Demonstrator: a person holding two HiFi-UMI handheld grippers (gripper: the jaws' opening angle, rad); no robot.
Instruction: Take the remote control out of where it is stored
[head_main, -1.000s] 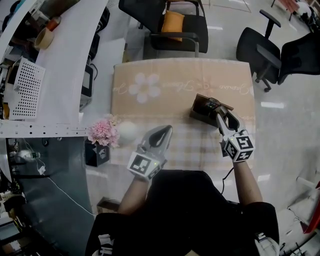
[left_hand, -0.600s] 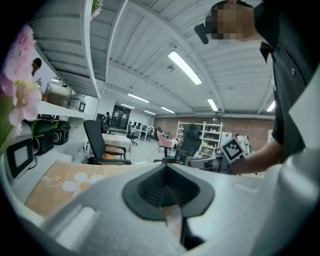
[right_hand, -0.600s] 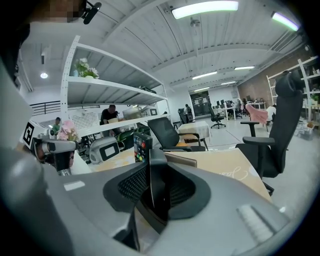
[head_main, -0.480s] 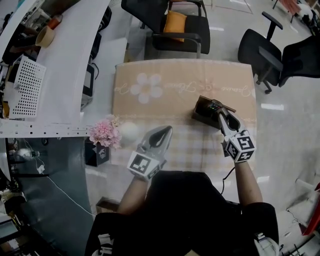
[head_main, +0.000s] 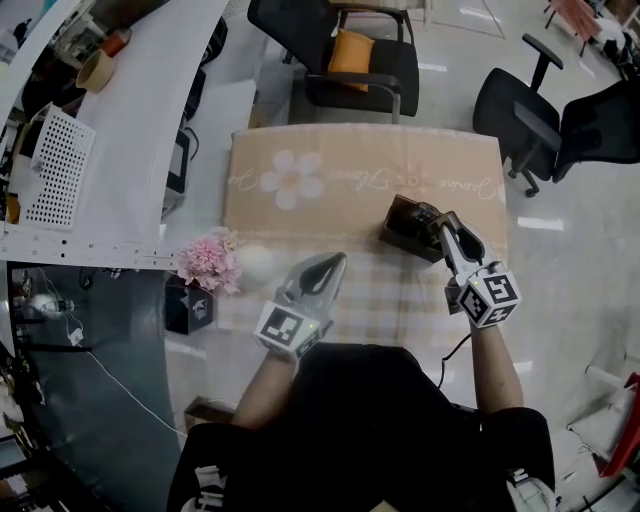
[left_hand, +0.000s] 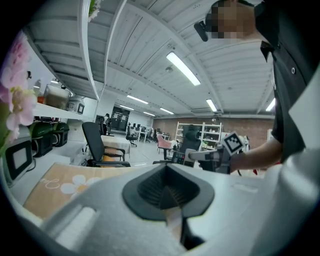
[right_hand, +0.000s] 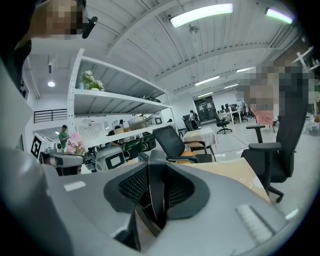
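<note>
Fingers (right_hand: 131, 185) of the right gripper (head_main: 447, 232) press on the remote (right_hand: 156, 180), which stands edge-on between them as a thin dark slab; these jaws have just been closing, with the remote between them. From the left gripper's side the remote's button face (left_hand: 179, 157) shows, but its keys are too small to read. In the head view the remote sits at the dark brown holder (head_main: 405, 222) on the table's right side, largely hidden by the gripper. Whether its lower end has cleared the holder, I cannot tell.

Left gripper (head_main: 333, 262) has its jaws together with nothing in them. It hangs over the checked part of the cloth (head_main: 350, 150), pointing away from the person and close to level. The right forearm (head_main: 492, 365) reaches forward, its gripper aimed at the holder and tipped slightly down.

Cursive script runs across the cloth beside a white flower print (head_main: 290, 178), too fine to read. Each gripper's cube shows square black-and-white markers.
</note>
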